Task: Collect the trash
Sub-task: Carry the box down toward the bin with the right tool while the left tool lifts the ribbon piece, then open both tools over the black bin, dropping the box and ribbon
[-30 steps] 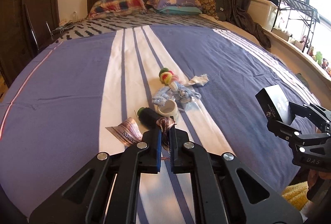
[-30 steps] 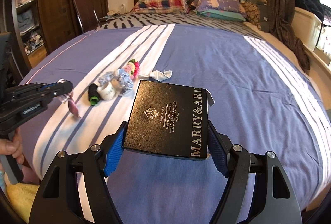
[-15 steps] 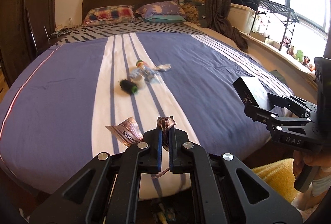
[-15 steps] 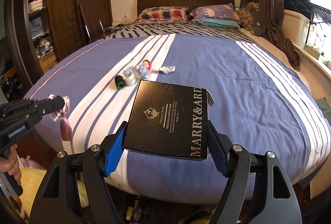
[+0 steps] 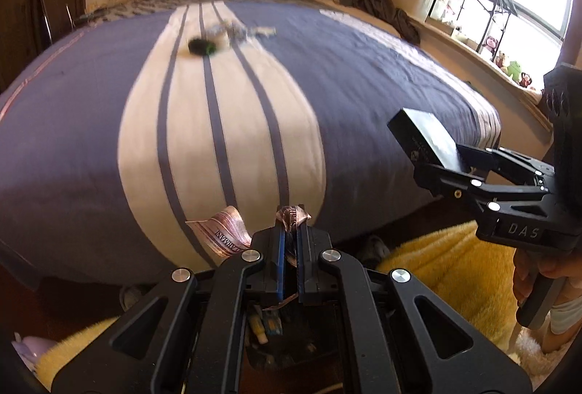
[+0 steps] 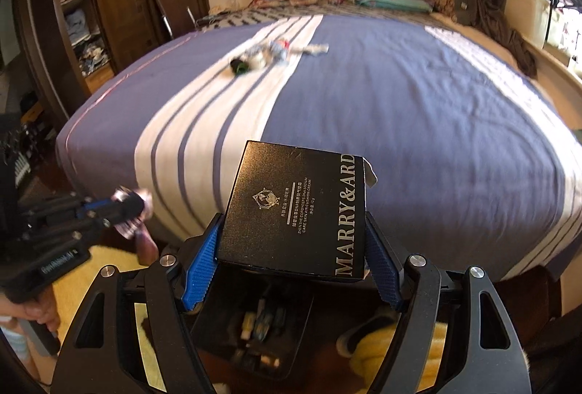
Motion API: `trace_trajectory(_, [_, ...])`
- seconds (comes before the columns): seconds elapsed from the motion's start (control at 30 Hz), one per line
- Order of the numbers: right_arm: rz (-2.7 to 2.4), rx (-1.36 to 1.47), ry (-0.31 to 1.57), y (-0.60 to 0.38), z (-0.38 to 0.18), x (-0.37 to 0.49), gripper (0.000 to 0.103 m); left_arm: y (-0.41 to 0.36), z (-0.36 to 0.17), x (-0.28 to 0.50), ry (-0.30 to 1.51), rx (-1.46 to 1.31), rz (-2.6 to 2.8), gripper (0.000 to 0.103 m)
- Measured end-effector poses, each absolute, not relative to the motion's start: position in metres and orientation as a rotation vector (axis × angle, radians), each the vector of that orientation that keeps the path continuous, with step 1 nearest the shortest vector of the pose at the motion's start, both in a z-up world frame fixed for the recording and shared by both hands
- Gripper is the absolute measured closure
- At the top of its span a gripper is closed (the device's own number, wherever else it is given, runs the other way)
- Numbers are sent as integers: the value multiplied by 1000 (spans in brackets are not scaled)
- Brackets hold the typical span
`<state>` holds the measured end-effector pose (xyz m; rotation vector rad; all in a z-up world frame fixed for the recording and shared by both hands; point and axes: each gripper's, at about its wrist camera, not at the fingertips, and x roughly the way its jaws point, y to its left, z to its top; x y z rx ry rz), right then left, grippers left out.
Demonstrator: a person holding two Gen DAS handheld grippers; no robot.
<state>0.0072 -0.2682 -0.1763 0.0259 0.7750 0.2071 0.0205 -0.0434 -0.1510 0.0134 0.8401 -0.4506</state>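
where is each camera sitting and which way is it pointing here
Left wrist: sits on the left gripper, looking forward and down past the foot of the bed; its shut fingers pinch a crumpled wrapper, and at right the right gripper and its hand show.
Right wrist: sits on the right gripper, facing the same bed; its fingers clamp a black MARRY&ARD box, and at left the left gripper shows.
Shared: bed, box, wrapper, the trash pile, and a dark bin below.
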Motion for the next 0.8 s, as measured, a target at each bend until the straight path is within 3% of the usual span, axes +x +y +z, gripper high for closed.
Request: trace_trajectory(0.8, [223, 72, 1190, -241, -348, 13, 29, -53, -332, 18, 1239, 24, -446, 99])
